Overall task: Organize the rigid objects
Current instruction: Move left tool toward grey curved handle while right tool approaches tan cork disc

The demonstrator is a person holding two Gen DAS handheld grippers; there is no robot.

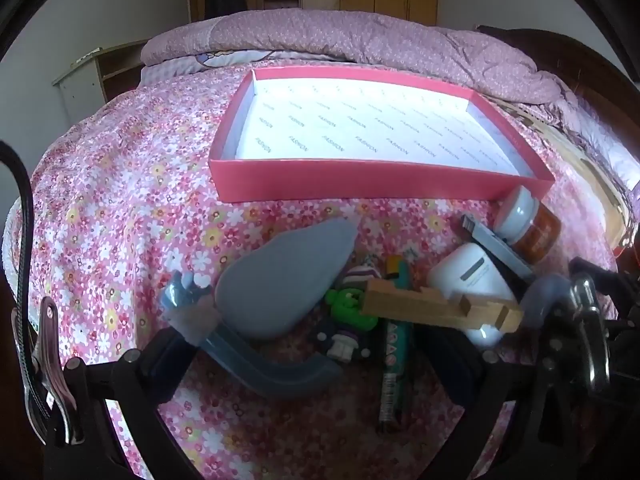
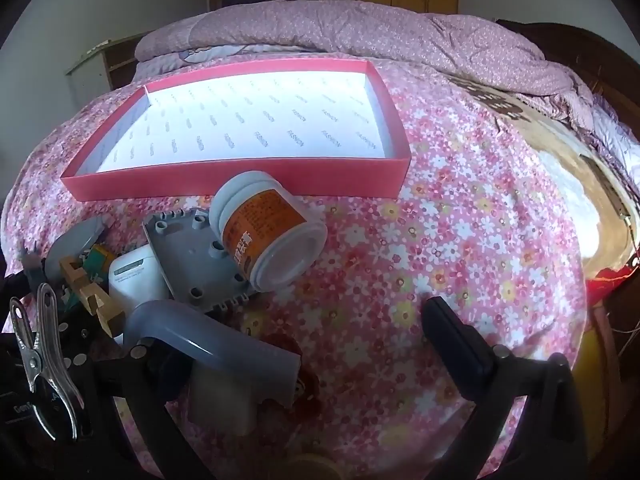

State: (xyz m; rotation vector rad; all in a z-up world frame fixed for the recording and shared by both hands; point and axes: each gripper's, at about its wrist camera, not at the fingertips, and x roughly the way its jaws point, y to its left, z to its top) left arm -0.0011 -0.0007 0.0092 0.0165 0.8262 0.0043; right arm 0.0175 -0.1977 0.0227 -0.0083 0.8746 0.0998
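A pink box (image 1: pixel 376 180) with a white printed floor lies open on the flowered bedspread, also seen as the pink box (image 2: pixel 240 178). In front of it lies a heap: a grey-blue flat teardrop piece (image 1: pixel 280 276), a blue curved tube (image 1: pixel 260 364), a wooden block (image 1: pixel 440 308), a white container (image 1: pixel 472 276), a green toy figure (image 1: pixel 350 304) and a pen (image 1: pixel 394 344). An orange-labelled jar (image 2: pixel 264 232) lies on its side on a grey plate (image 2: pixel 188 256). A grey pipe elbow (image 2: pixel 208 344) lies by one finger (image 2: pixel 168 368). My left gripper (image 1: pixel 312 364) and right gripper (image 2: pixel 312 352) are both open, gripping nothing.
A folded purple quilt (image 1: pixel 360 36) lies across the bed behind the box. A dark wooden headboard (image 2: pixel 580 56) stands at the right. Bare flowered bedspread (image 2: pixel 460 220) stretches right of the jar. A low shelf (image 1: pixel 92 76) stands against the wall at the left.
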